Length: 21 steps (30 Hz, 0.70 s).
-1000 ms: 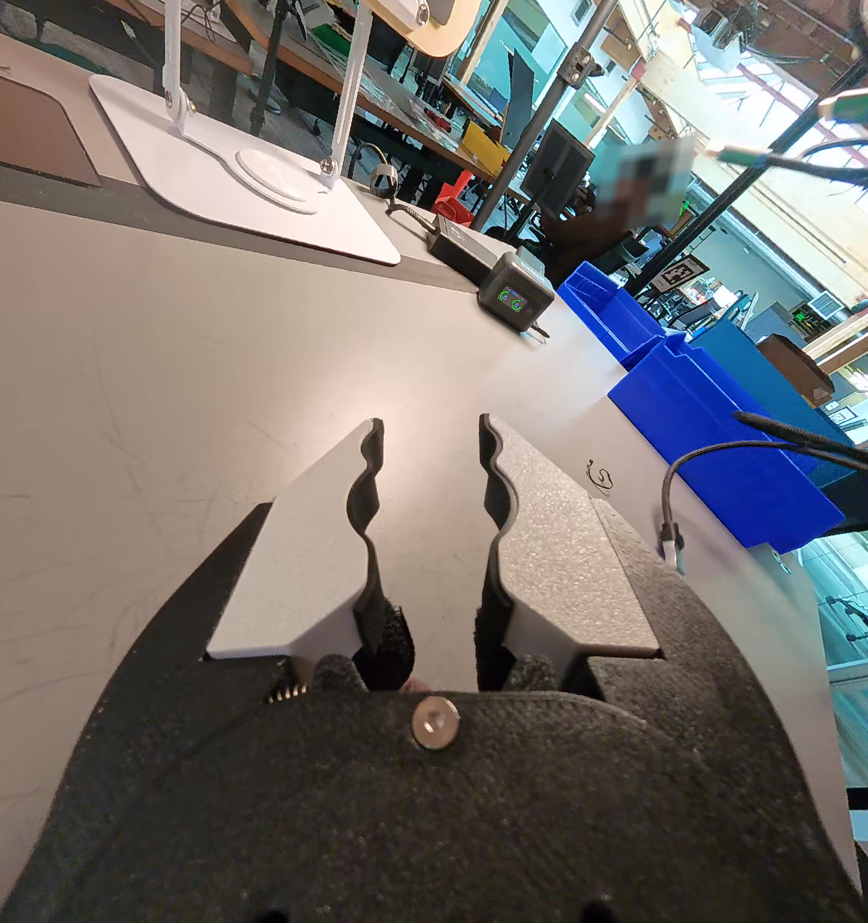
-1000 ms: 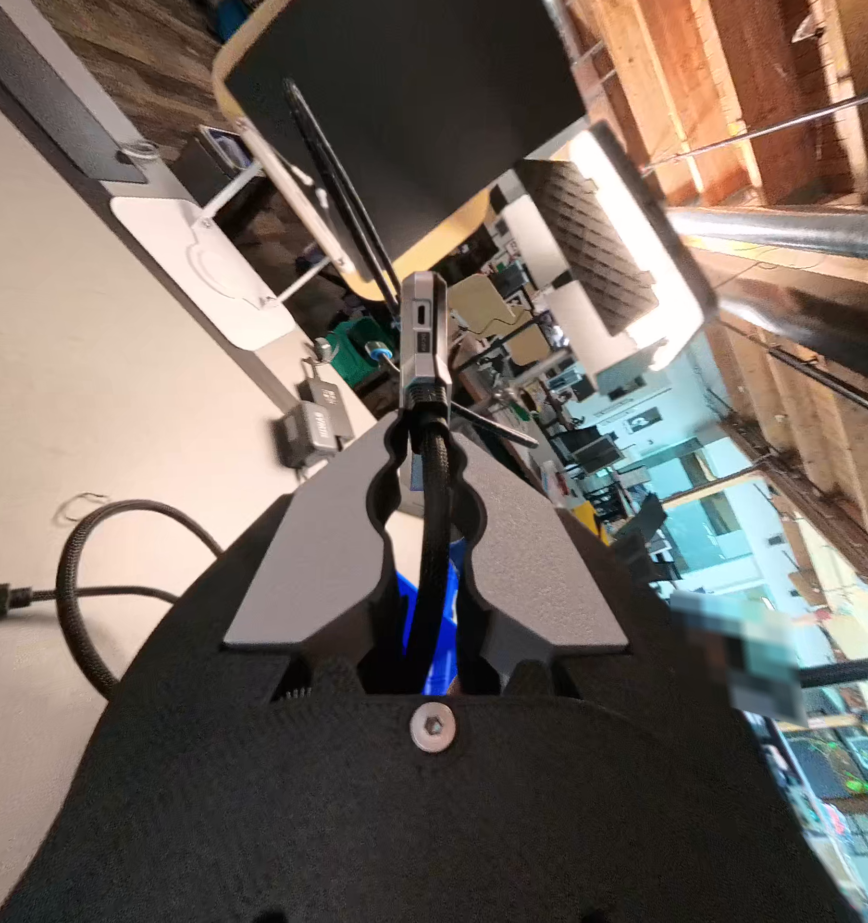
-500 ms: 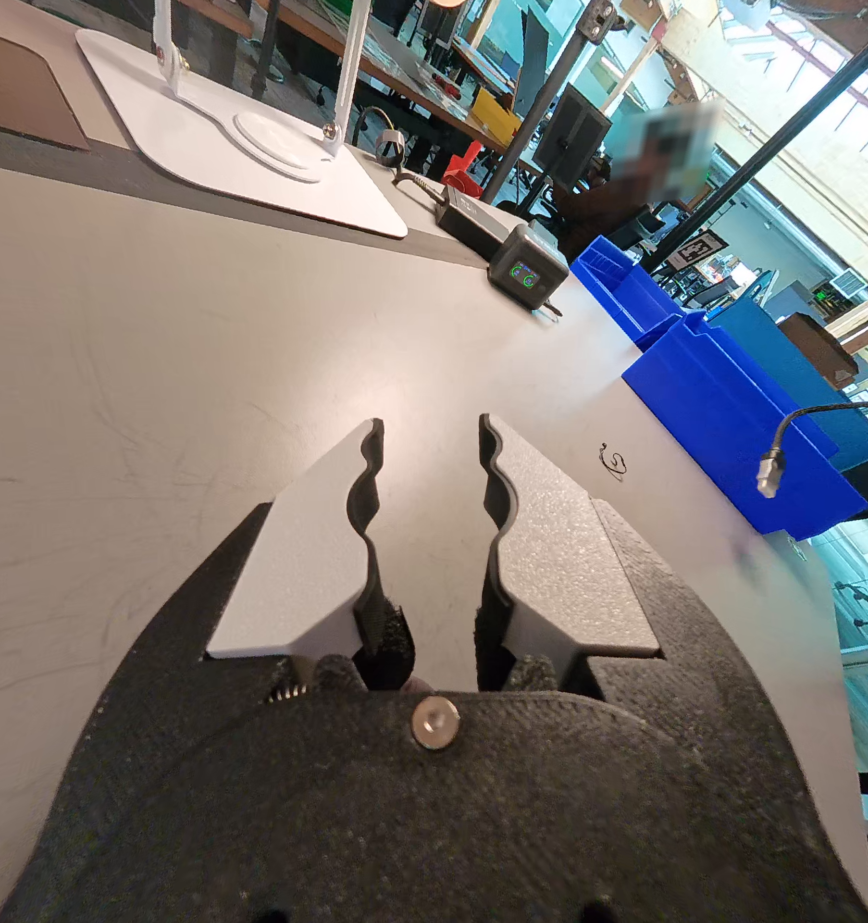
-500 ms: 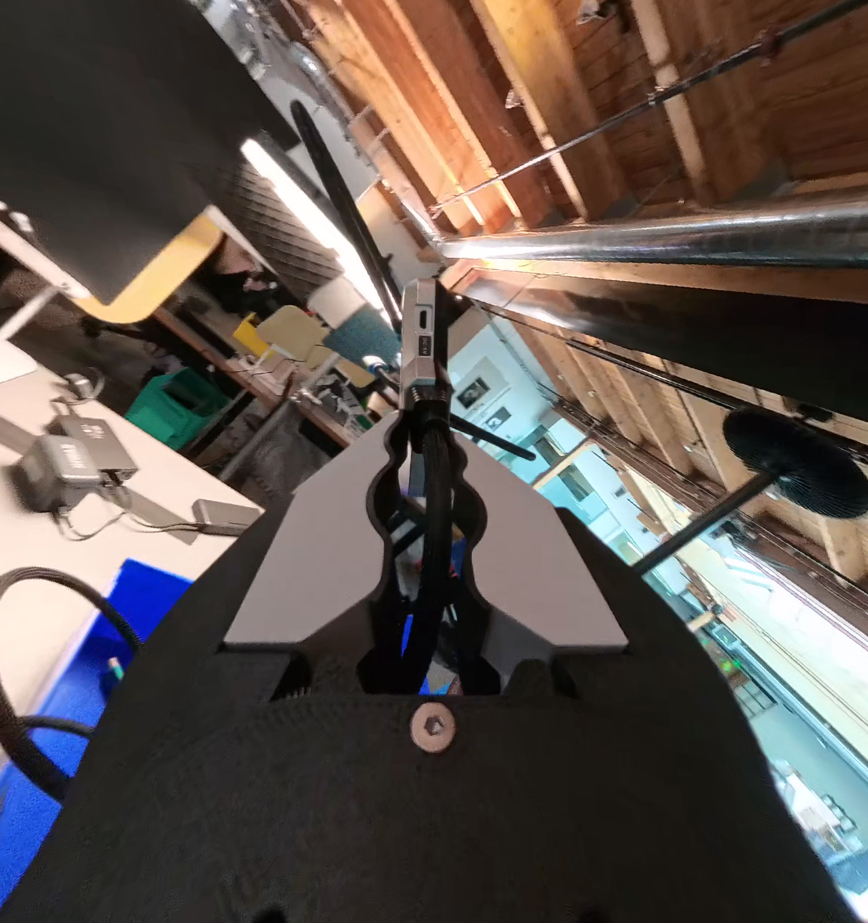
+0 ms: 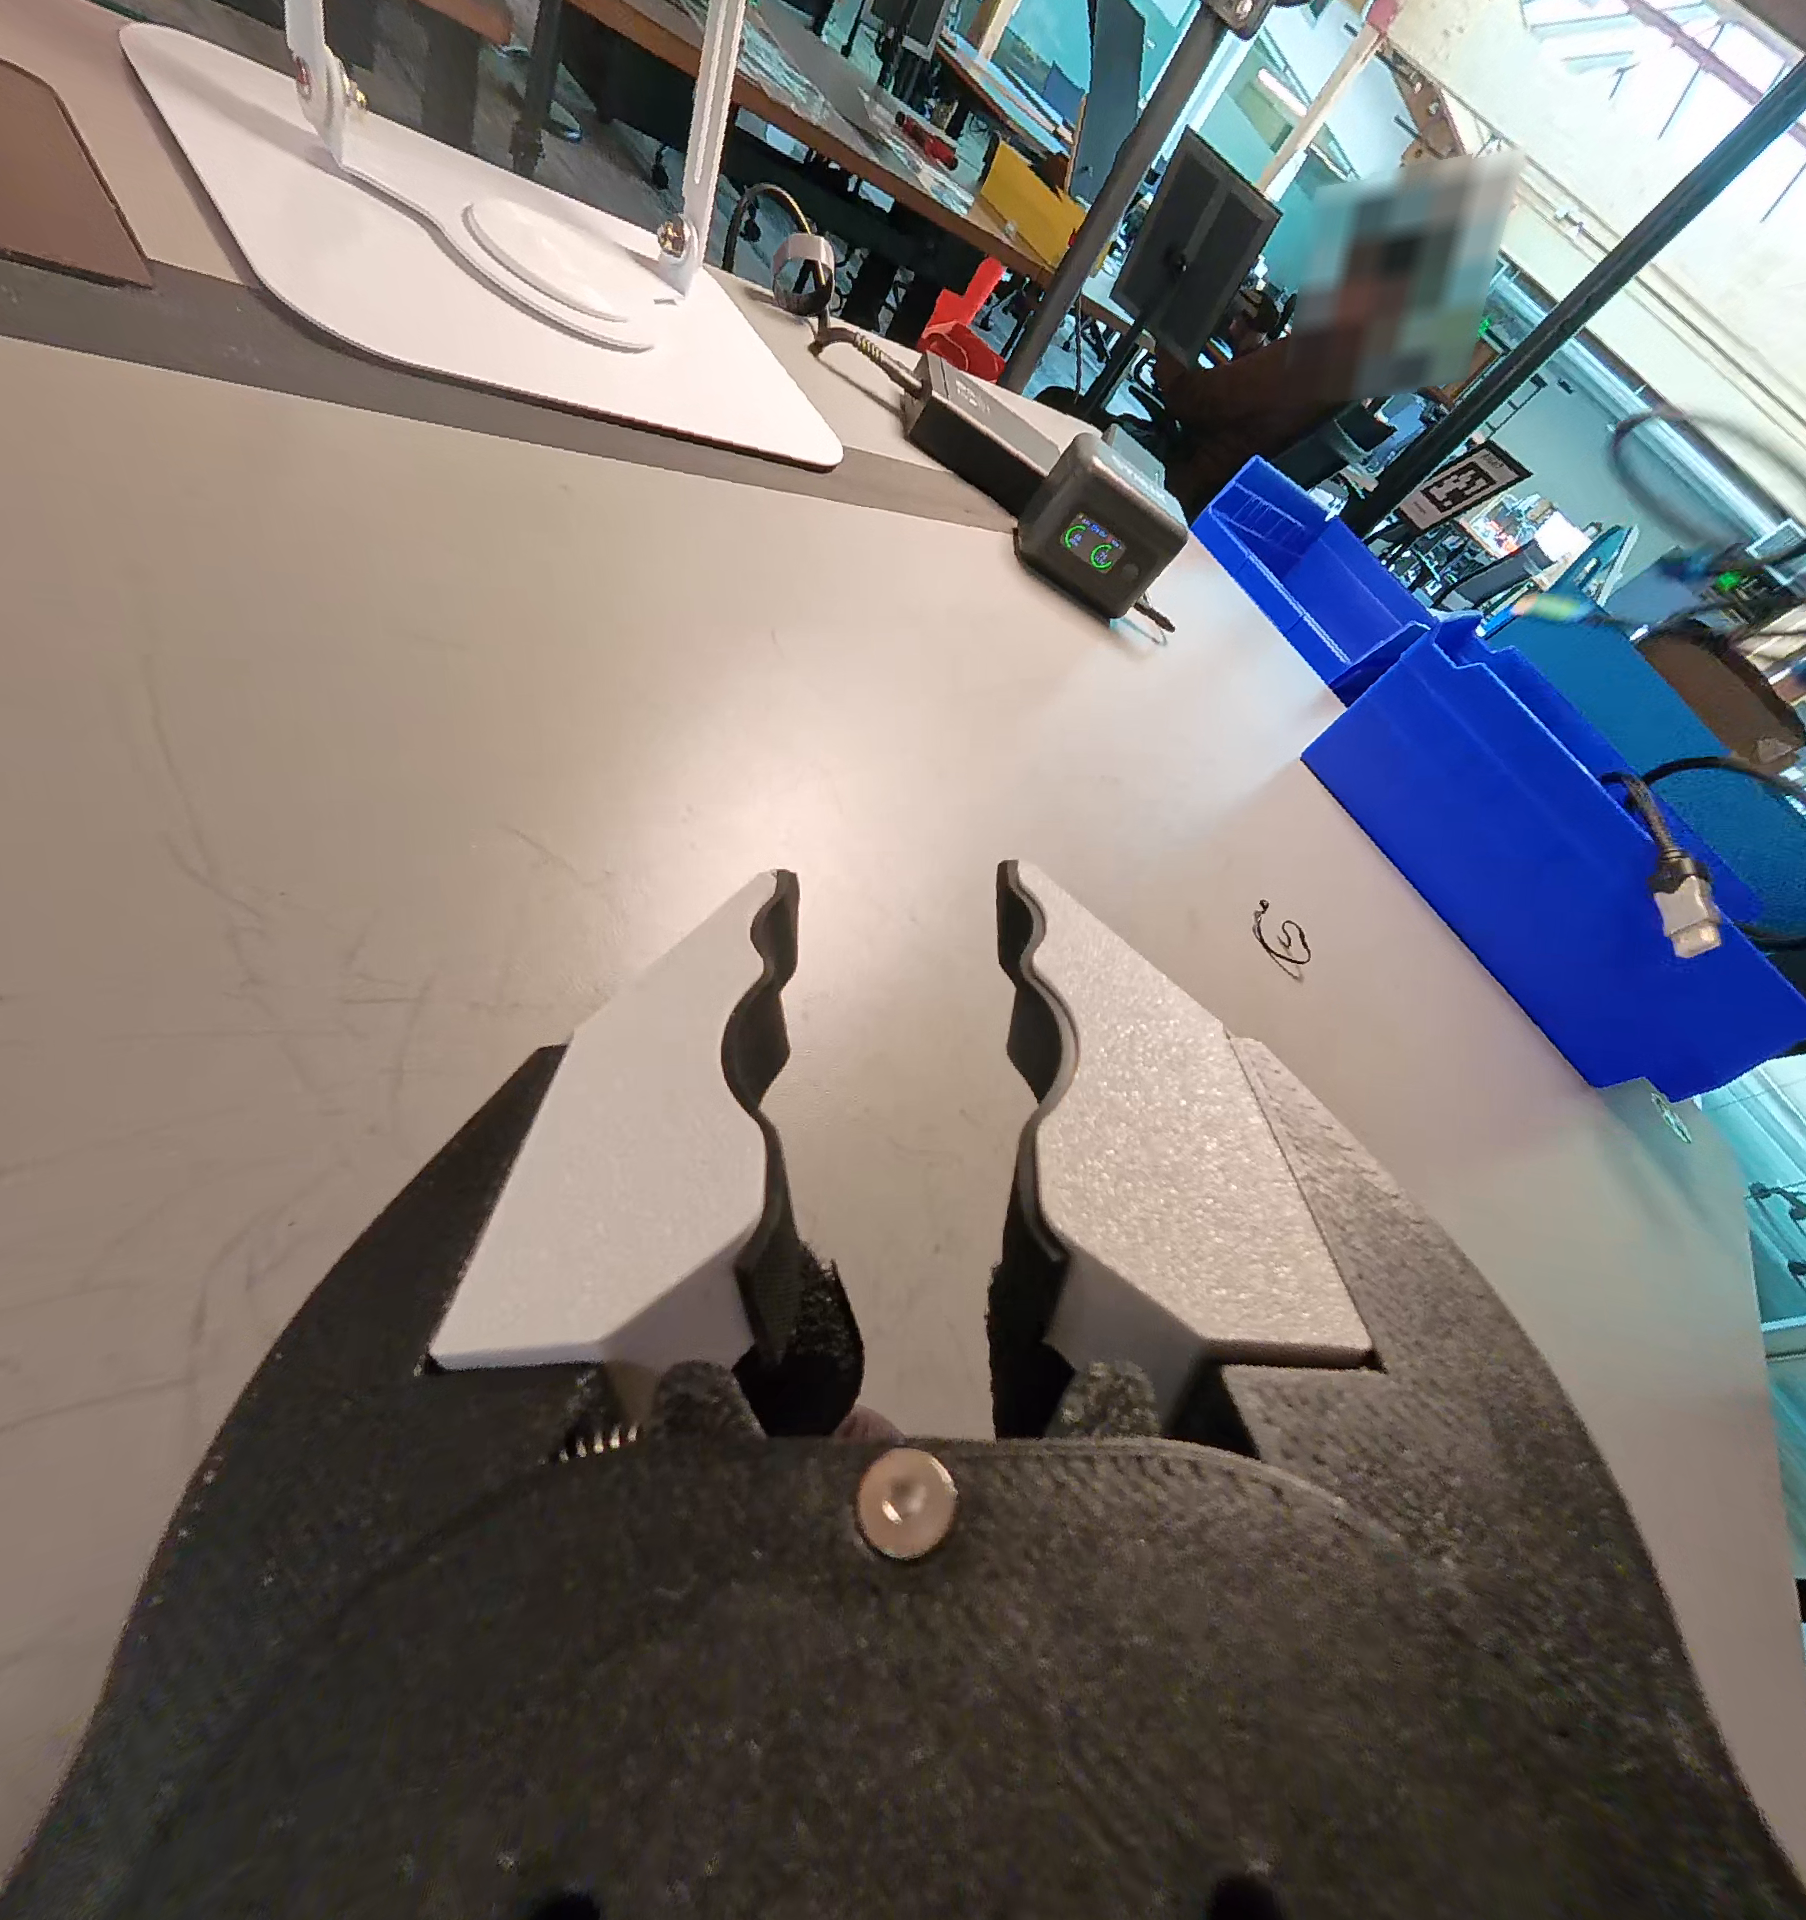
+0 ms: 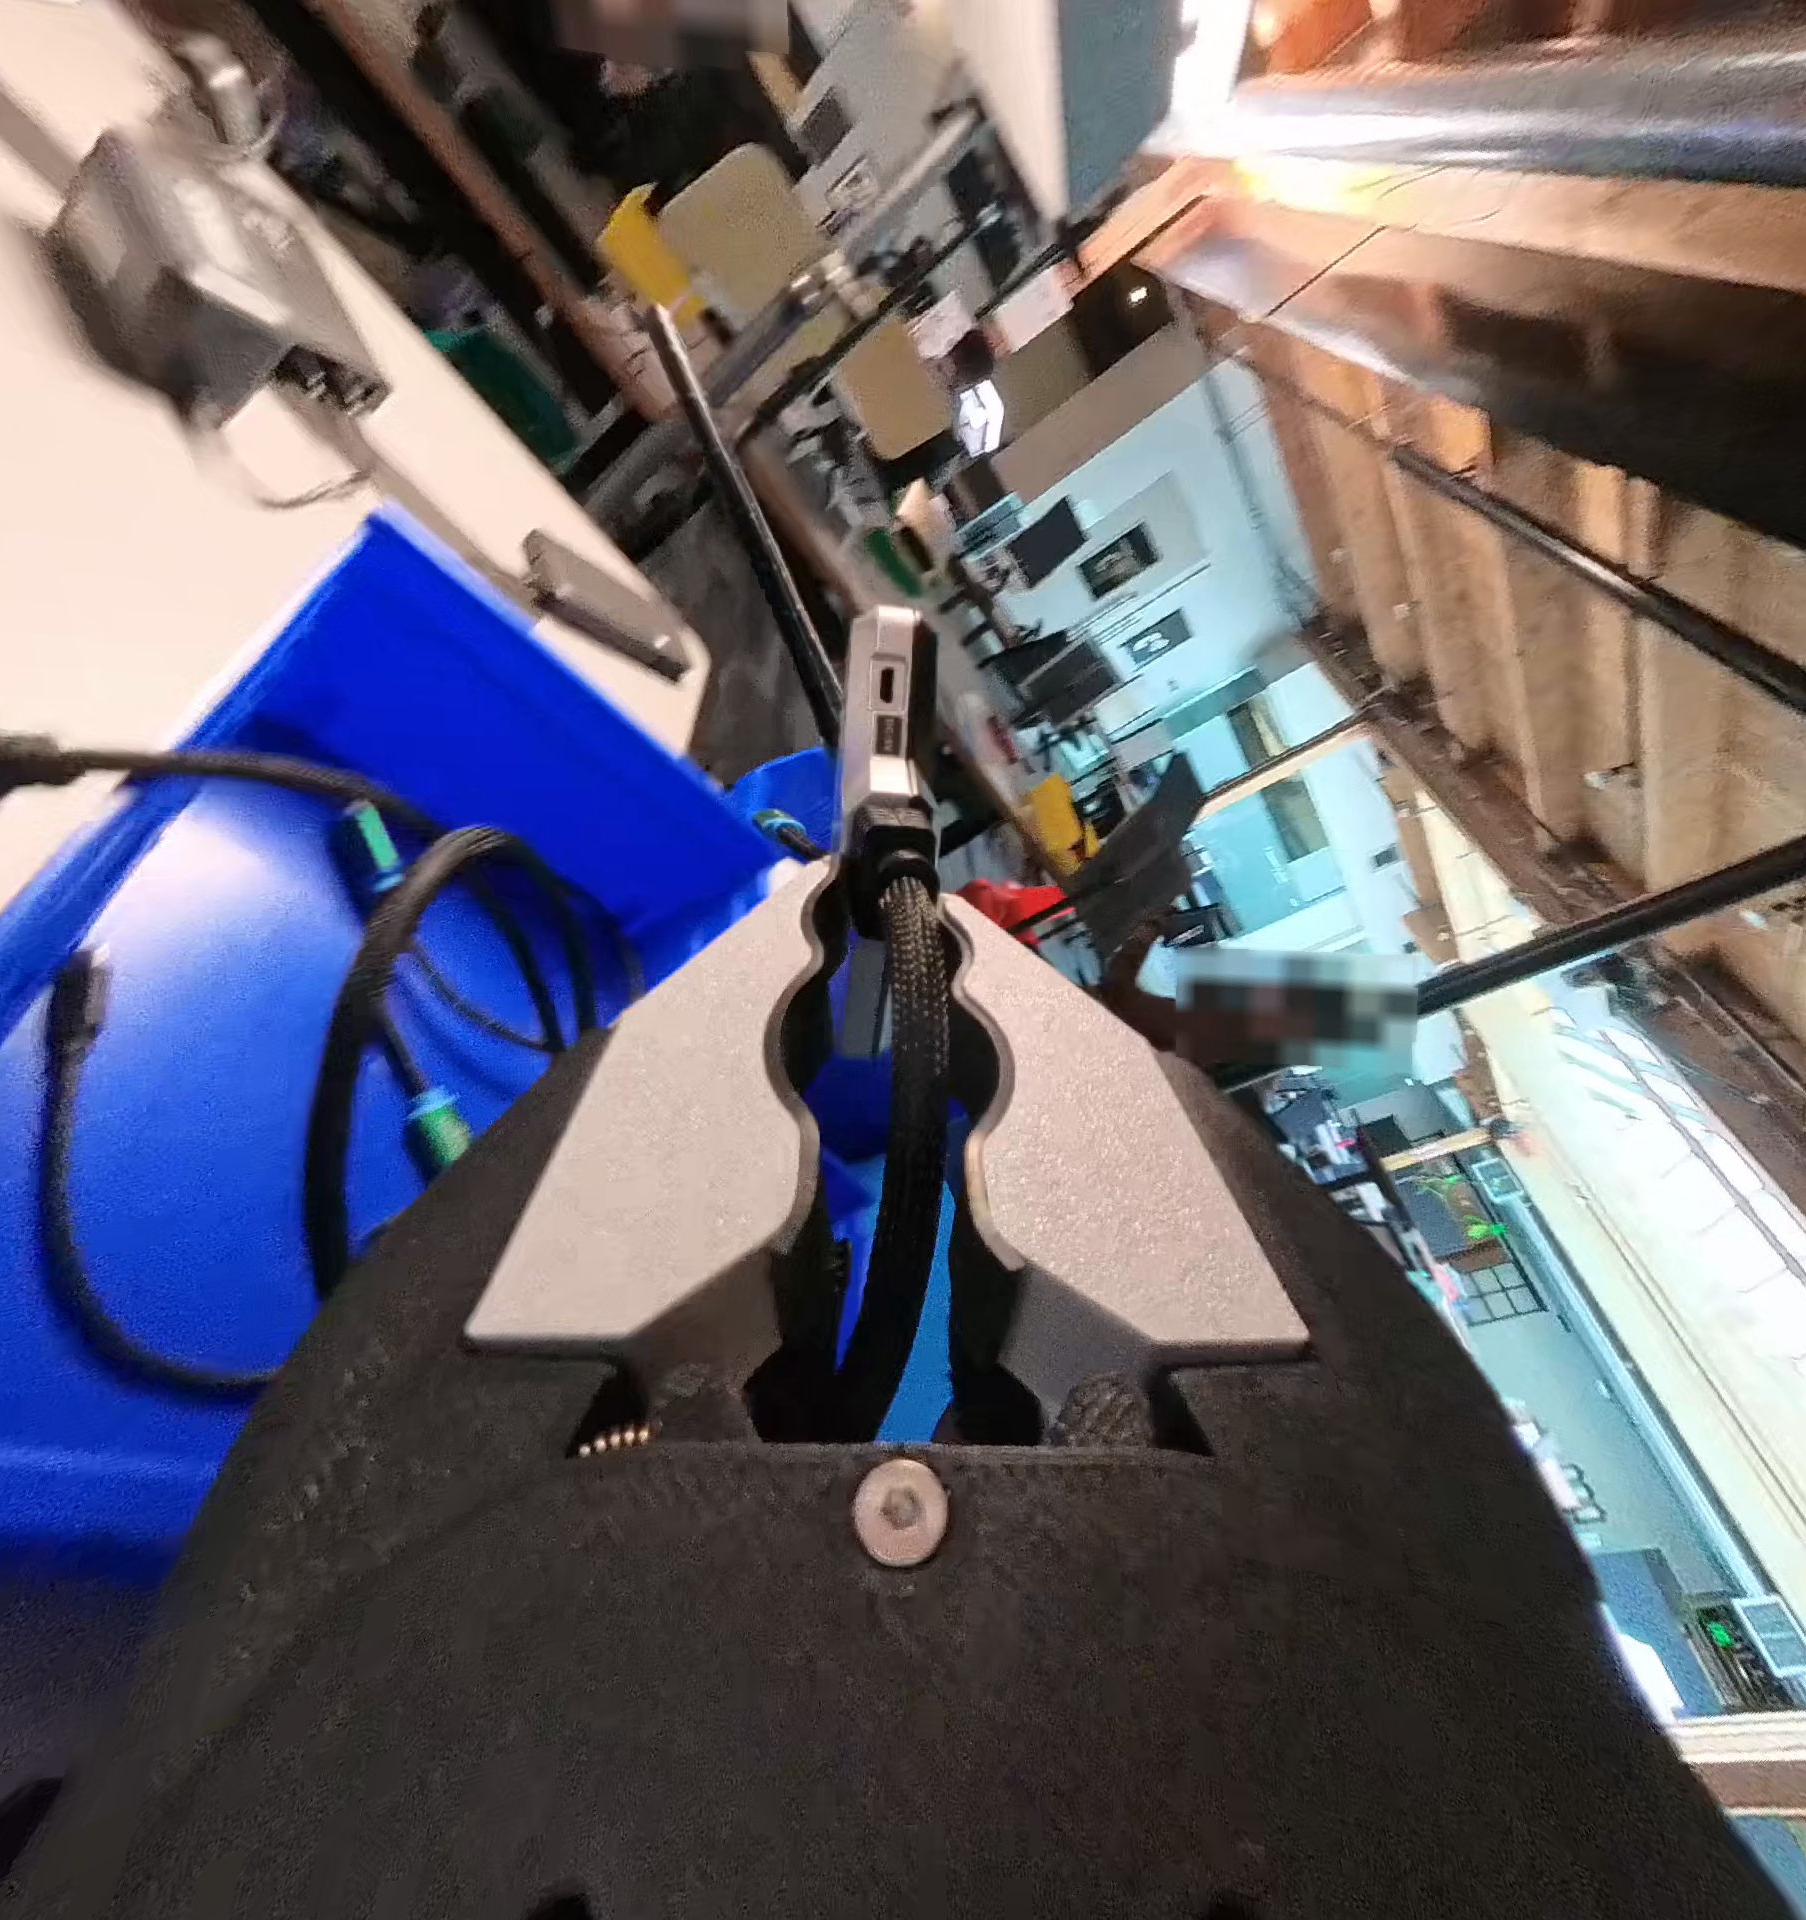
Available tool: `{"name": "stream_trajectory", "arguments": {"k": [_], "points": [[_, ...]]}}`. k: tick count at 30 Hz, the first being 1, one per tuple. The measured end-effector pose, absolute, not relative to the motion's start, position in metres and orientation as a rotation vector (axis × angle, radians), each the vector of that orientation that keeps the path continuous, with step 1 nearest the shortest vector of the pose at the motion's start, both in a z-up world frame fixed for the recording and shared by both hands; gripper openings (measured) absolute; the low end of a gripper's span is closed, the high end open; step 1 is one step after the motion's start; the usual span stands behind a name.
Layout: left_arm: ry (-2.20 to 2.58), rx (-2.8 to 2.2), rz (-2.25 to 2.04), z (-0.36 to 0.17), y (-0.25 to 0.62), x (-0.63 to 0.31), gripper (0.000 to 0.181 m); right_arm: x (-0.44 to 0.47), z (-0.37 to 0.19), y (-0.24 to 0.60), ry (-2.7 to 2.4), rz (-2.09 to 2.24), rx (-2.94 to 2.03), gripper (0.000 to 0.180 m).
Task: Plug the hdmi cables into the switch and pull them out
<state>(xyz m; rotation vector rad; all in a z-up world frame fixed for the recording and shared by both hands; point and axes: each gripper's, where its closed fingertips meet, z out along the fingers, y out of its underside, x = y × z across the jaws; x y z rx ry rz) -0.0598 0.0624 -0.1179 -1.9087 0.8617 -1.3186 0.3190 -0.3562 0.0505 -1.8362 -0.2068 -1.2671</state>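
Note:
My right gripper (image 6: 886,891) is shut on the black braided cable (image 6: 904,1091) of a silver switch (image 6: 881,717), which sticks up beyond the fingertips in the air. It hangs over a blue bin (image 6: 203,997) that holds several black cables (image 6: 379,935) with green-banded plugs. My left gripper (image 5: 897,878) is open and empty, low over the grey table (image 5: 411,727). In the left wrist view a black cable with a silver plug (image 5: 1686,914) hangs over the blue bin (image 5: 1533,873) at the right.
A white lamp base (image 5: 483,270) stands at the table's back. A black power brick (image 5: 966,426) and a small charger with green lights (image 5: 1101,530) lie next to it. A second blue bin (image 5: 1304,561) stands behind the first. A grey device (image 6: 608,613) lies near the table edge. Spacing between my two grippers at the tips: around 60 cm.
My right gripper has swung down from facing the ceiling to over the blue bin, still holding the switch's cable. In the left wrist view the dangling plug moved right, over the bin. The left gripper barely moved.

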Motion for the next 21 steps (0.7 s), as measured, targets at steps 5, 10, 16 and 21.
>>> {"name": "stream_trajectory", "arguments": {"k": [5,10,16,21], "points": [[0.857,-1.913,-1.323,-0.118,0.063,-0.06,0.039,0.299,-0.03,-0.35,-0.313,-1.197,-1.97,0.015],[0.863,-1.911,-1.32,-0.119,0.062,-0.06,0.039,0.296,-0.093,-0.356,-0.363,-1.12,-2.188,0.02],[0.888,-1.905,-1.337,-0.118,0.057,-0.059,0.04,0.289,-0.08,-0.369,-0.054,-0.749,-2.191,0.052],[0.995,-1.859,-1.272,-0.119,0.047,-0.057,0.055,0.271,-0.038,-0.382,0.234,-0.475,-1.975,0.067]]}}
